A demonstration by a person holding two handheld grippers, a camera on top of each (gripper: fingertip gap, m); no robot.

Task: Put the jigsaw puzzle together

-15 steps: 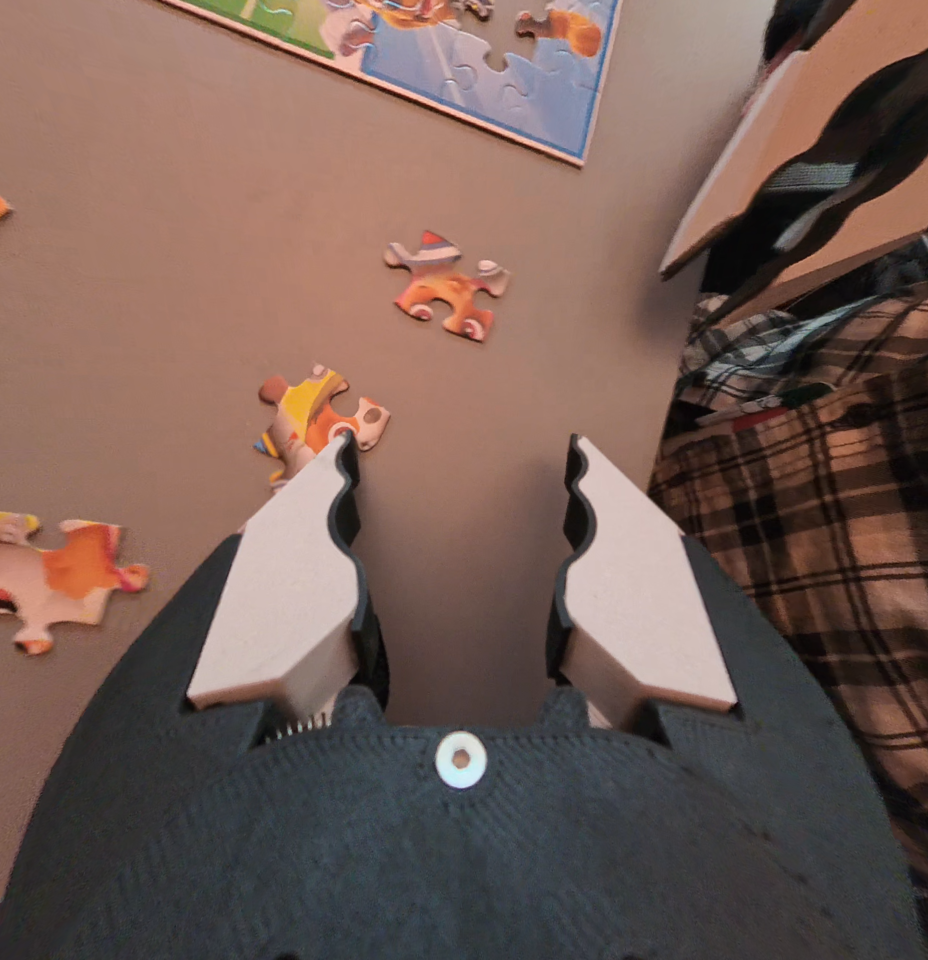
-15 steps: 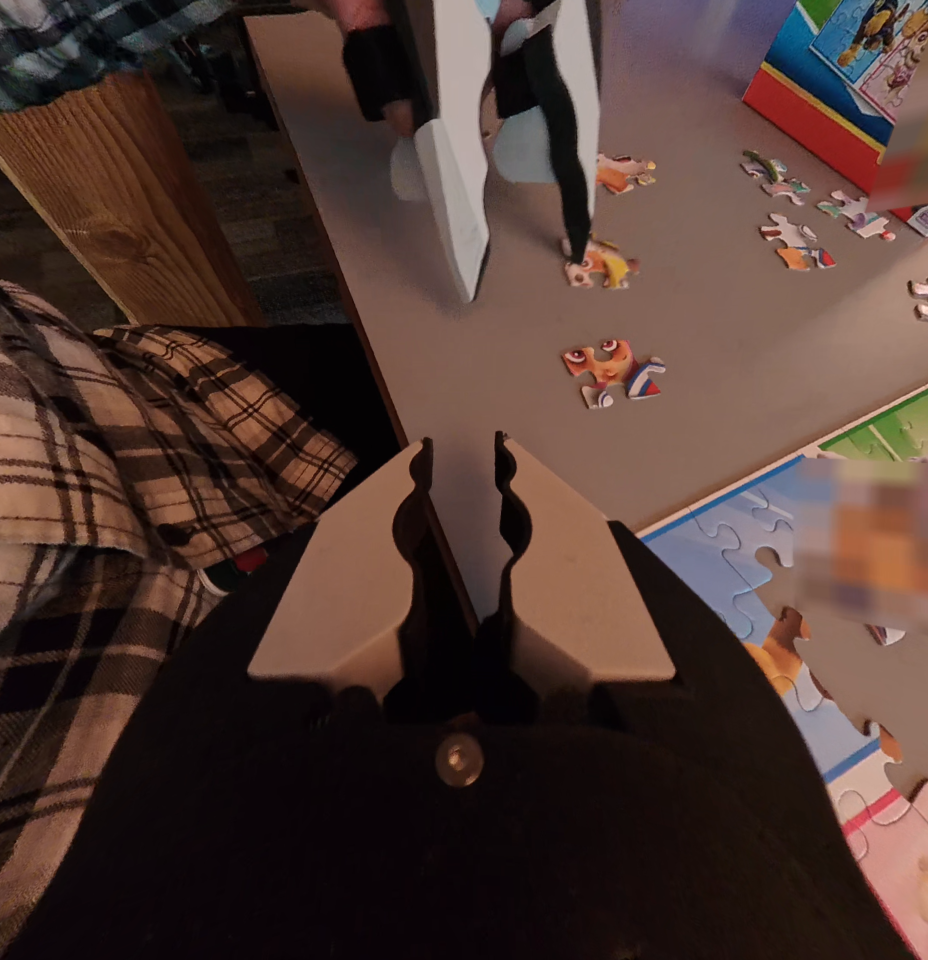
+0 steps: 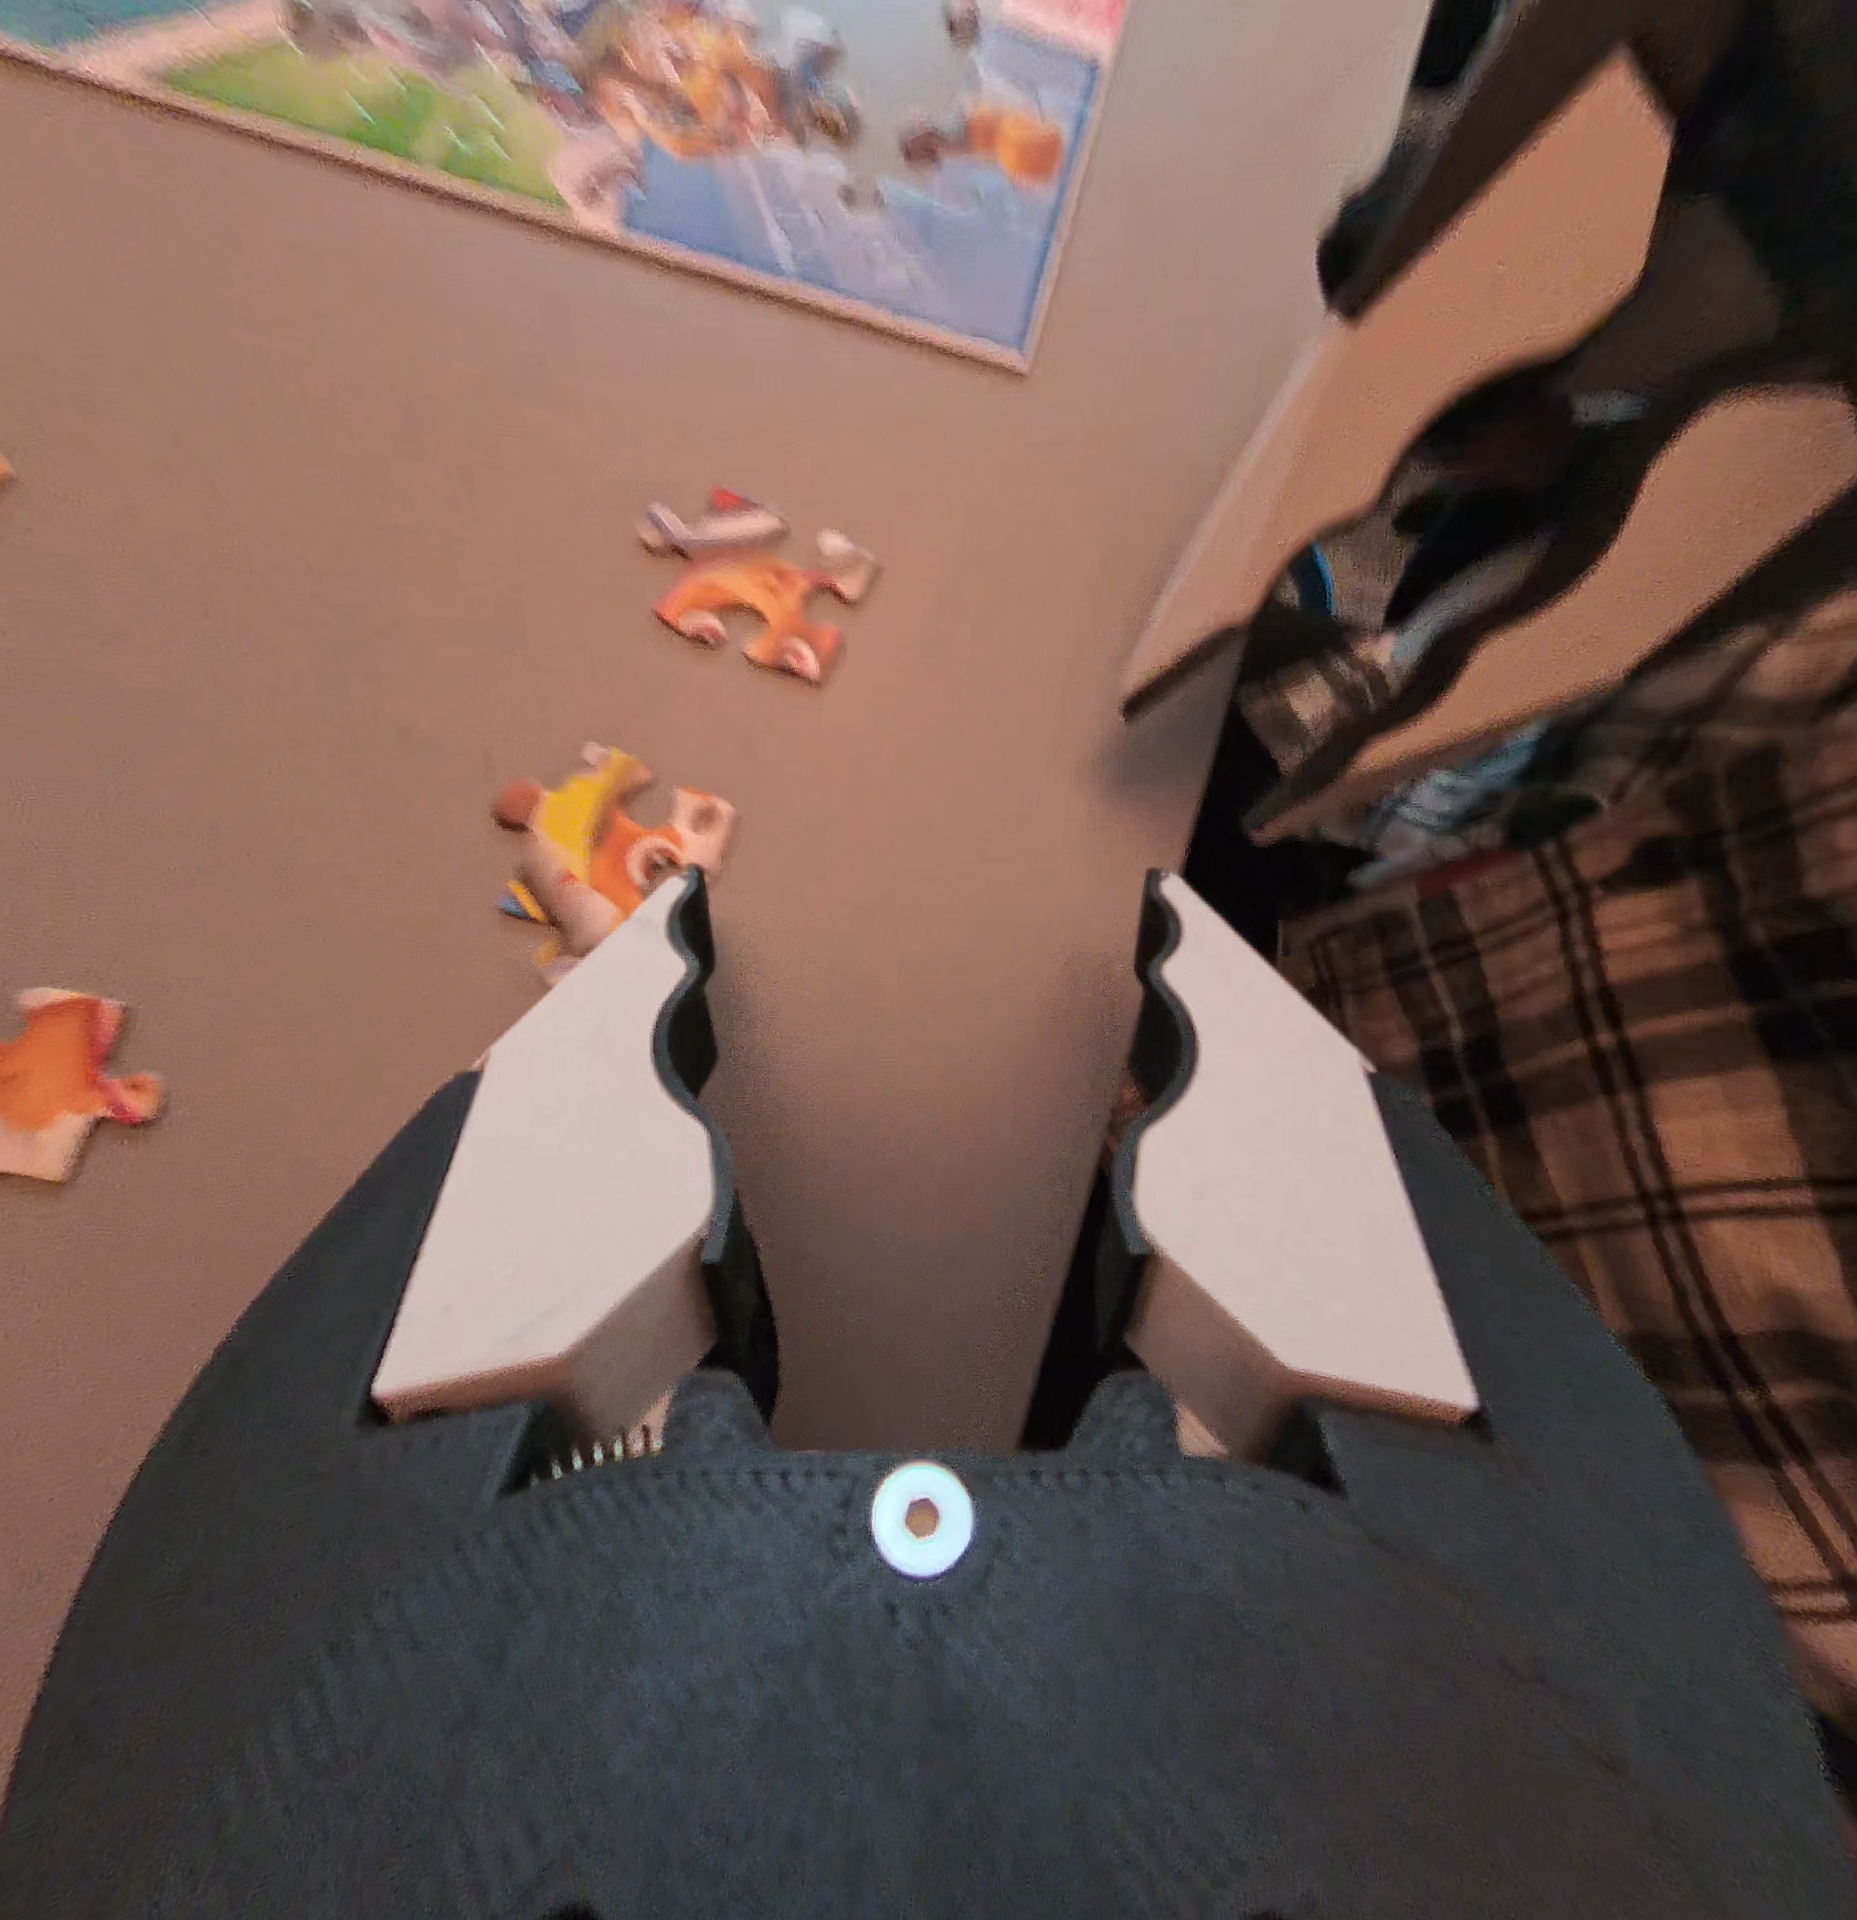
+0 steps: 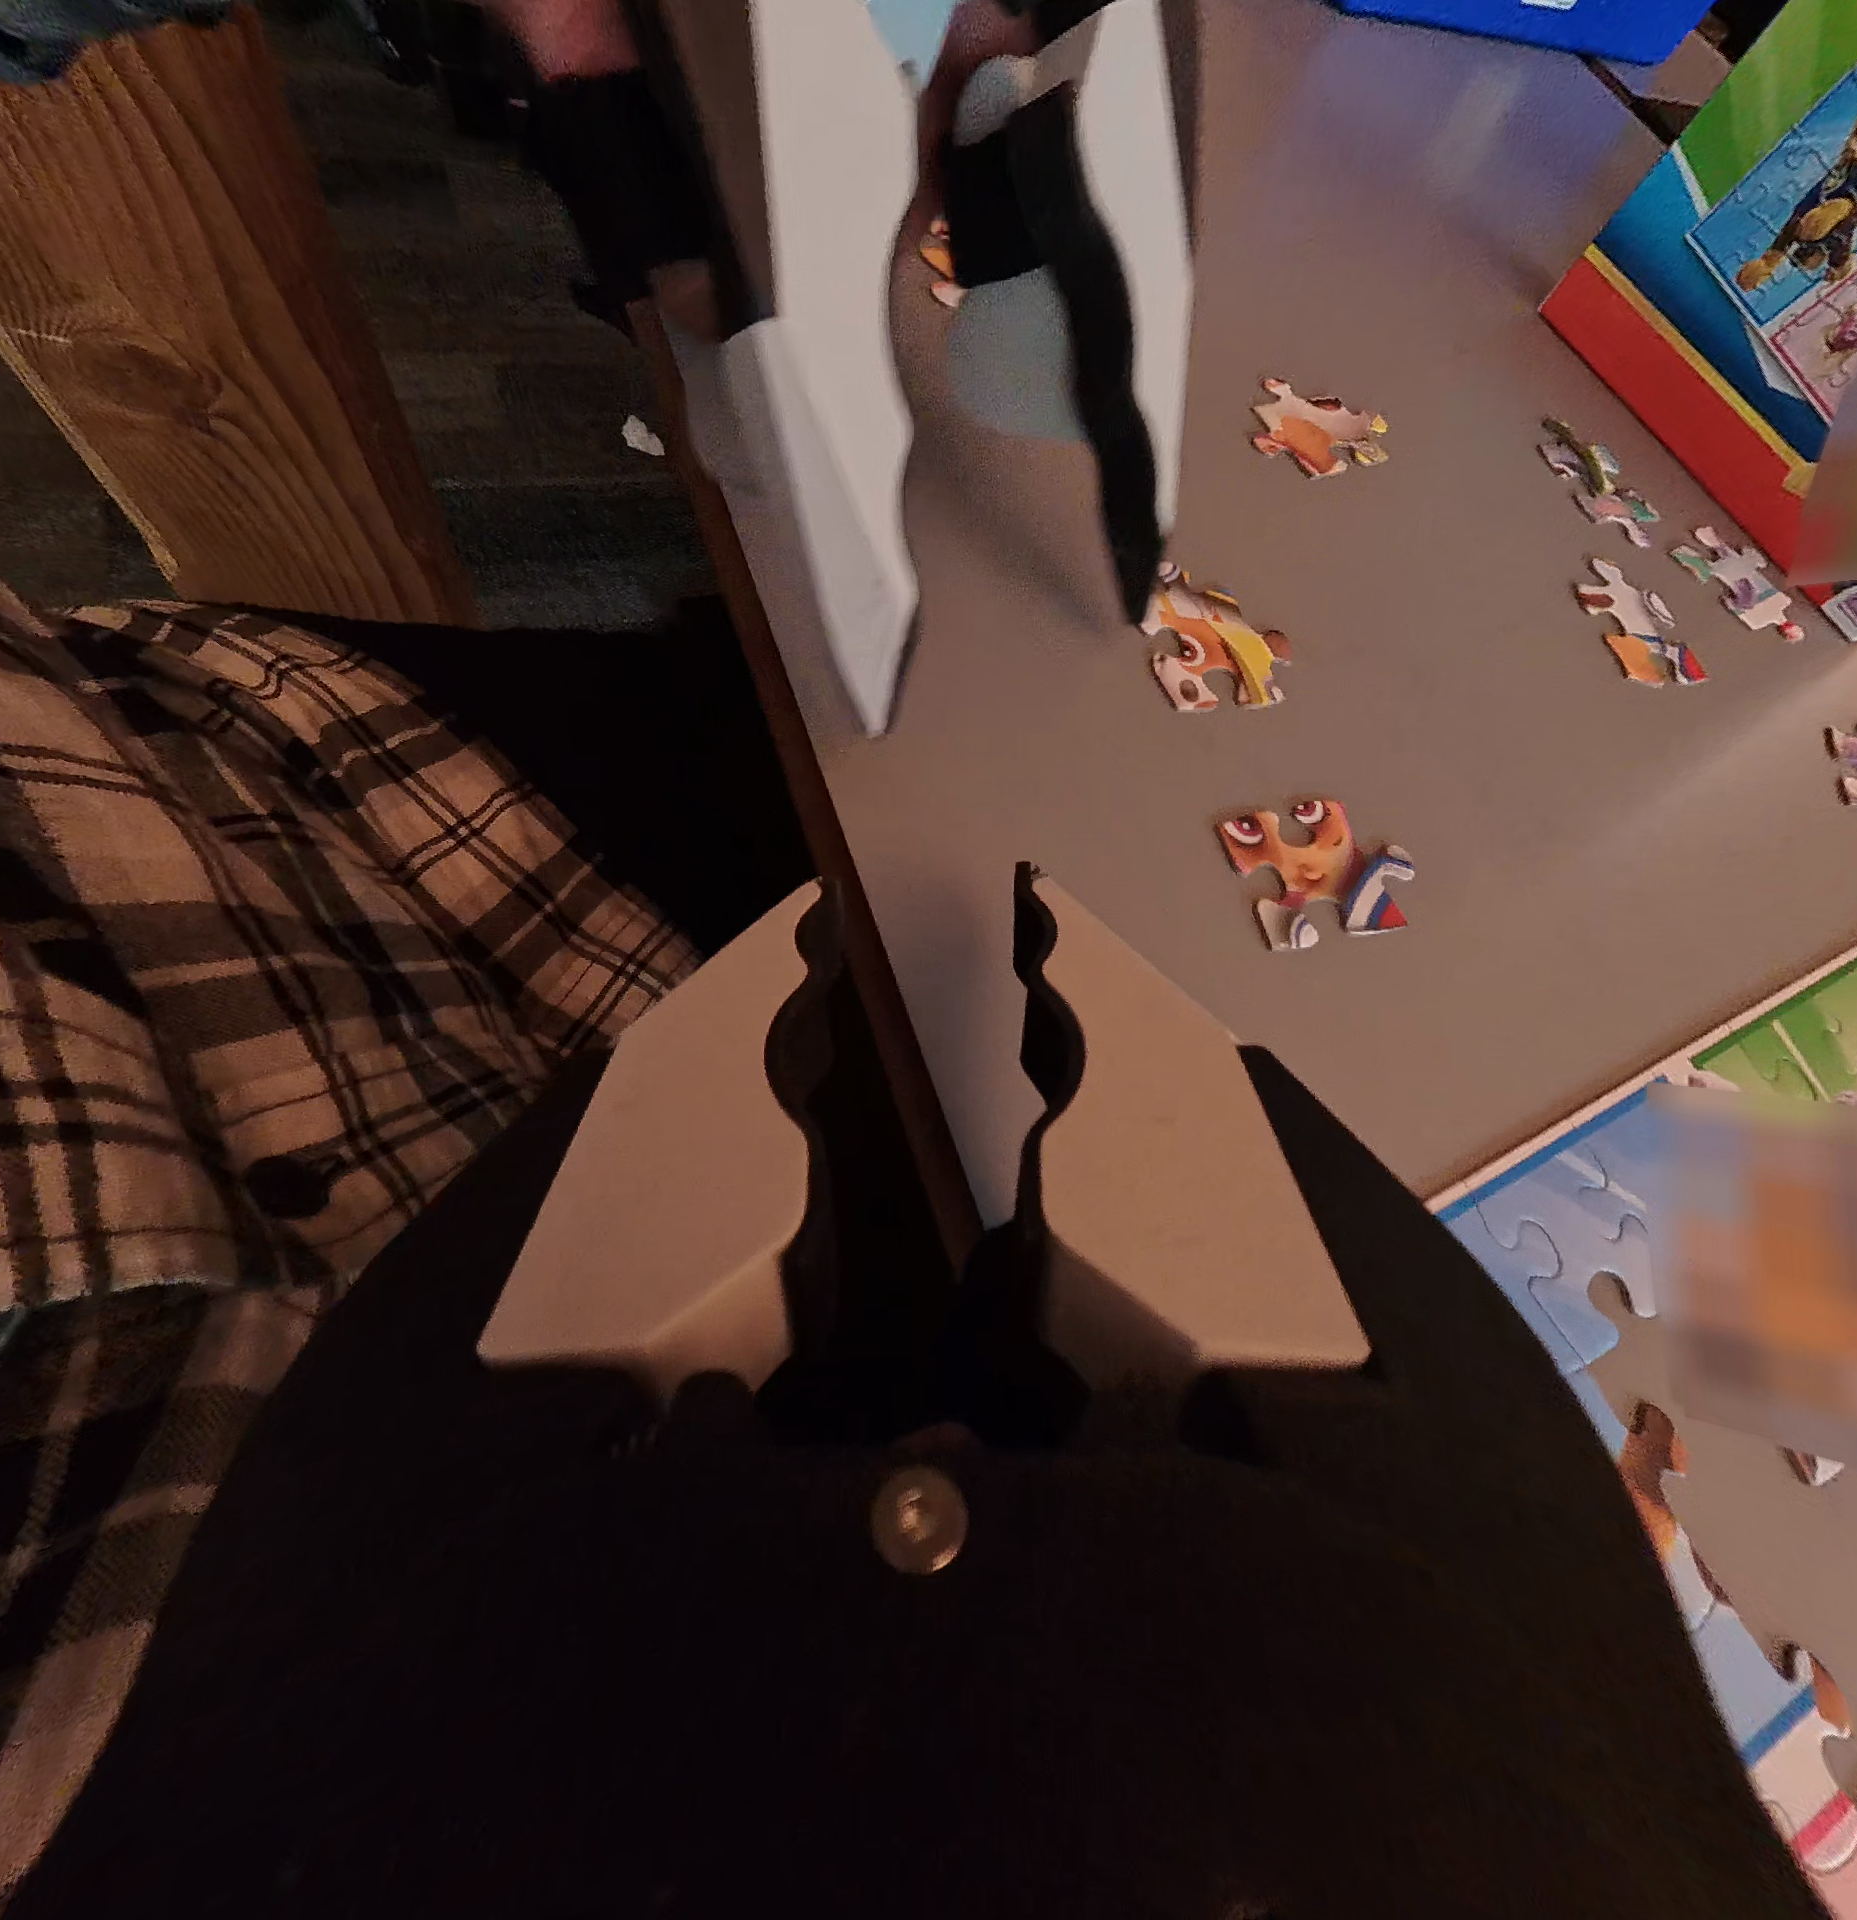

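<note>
A: Any writing to read?
B: Only print on the box (image 4: 1734, 312) at the upper right of the right wrist view, red, blue and green card with cartoon pictures. I'll leave the words out.

A: The left tongs (image 3: 924, 894)?
B: Wide apart and empty, over bare grey bench (image 3: 280, 623). Pale flat-sided fingers with wavy black inner pads, on a ribbed black body. The left finger's tip overlaps a yellow-orange piece (image 3: 602, 842) in the picture; whether it touches, I cannot tell.

A: And the right tongs (image 4: 924, 883)?
B: Parted by a narrow gap, nothing between them, straddling the bench's near edge at frame centre.

A: Where is the puzzle?
B: The part-built puzzle (image 3: 799, 208) lies flat along the top of the left wrist view, blurred, with a pale border; in the other view it fills the lower right, with gaps. An orange piece (image 3: 758, 592) lies just above centre. More loose pieces sit at the left edge.

A: Anything else?
B: A checked shirt (image 4: 228, 883) at the left of the right wrist view, and a wooden post (image 4: 176, 312) above it.
</note>
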